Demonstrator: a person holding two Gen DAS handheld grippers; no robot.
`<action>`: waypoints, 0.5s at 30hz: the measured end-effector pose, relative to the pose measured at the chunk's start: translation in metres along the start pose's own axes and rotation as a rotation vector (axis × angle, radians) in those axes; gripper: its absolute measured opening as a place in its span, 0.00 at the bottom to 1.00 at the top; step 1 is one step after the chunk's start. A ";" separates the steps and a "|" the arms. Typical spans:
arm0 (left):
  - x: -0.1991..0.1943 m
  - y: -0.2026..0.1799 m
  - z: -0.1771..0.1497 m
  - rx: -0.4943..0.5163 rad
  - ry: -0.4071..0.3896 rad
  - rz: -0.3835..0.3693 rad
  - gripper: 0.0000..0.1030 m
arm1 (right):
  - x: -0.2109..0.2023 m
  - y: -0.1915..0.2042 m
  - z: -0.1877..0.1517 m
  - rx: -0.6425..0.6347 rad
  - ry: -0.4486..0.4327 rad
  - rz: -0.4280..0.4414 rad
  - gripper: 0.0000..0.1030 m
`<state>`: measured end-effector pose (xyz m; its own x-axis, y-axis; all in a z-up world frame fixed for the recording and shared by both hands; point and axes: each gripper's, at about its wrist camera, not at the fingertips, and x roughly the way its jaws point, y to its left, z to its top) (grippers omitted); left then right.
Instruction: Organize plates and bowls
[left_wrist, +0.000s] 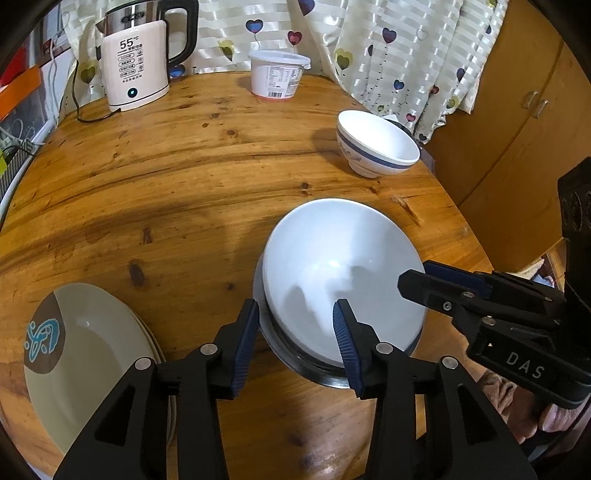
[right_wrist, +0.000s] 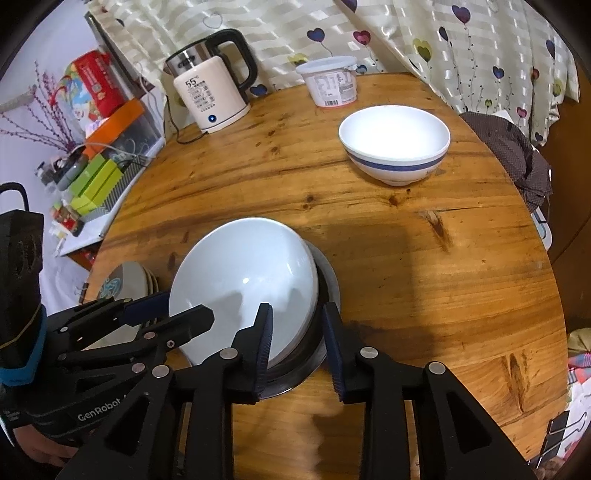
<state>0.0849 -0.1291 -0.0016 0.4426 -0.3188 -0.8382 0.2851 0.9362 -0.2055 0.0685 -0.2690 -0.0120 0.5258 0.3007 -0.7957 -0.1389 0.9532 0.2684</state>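
Sitting toward the near edge of the tabletop (left_wrist: 184, 166): a big white bowl (left_wrist: 343, 273), tipped at an angle inside a shallow metal bowl (left_wrist: 295, 354). Was leaning, not nested flat, with the metal rim peeking out along the near and right sides.

Left gripper (left_wrist: 295, 332) was spread open over the near-left rim of the white bowl. Had one blue pad outside the rim and the other hanging over the inside. Looked like no squeeze yet, with a clear gap on both sides.

Right gripper (right_wrist: 297, 347) came in from the opposite side, also parted. Straddled the stacked rims with one finger over the white bowl's inside and one outside the metal bowl. Couldn't say for sure whether the pads were touching anything.

Elsewhere: a stack of beige plates (left_wrist: 92, 350) with a brown and teal pattern, by the near left edge, just beside the bowls. Second white bowl with a blue band (left_wrist: 376, 147) stood upright near the right edge, well apart from the rest. Kettle (left_wrist: 136, 66) reading 55 and a lidded white tub (left_wrist: 277, 74) were parked along the far edge, against the heart-print curtain (left_wrist: 388, 44).
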 end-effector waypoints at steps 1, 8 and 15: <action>0.000 0.001 0.000 -0.004 -0.002 0.001 0.42 | 0.000 0.000 0.001 0.001 -0.002 0.000 0.28; -0.010 0.005 0.003 -0.022 -0.036 -0.004 0.42 | -0.008 -0.001 0.003 0.006 -0.021 0.008 0.31; -0.028 0.000 0.008 -0.002 -0.092 0.010 0.42 | -0.024 0.002 0.008 -0.010 -0.062 0.015 0.34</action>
<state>0.0797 -0.1210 0.0262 0.5215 -0.3216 -0.7904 0.2788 0.9396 -0.1984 0.0625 -0.2748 0.0120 0.5747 0.3131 -0.7561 -0.1559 0.9489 0.2744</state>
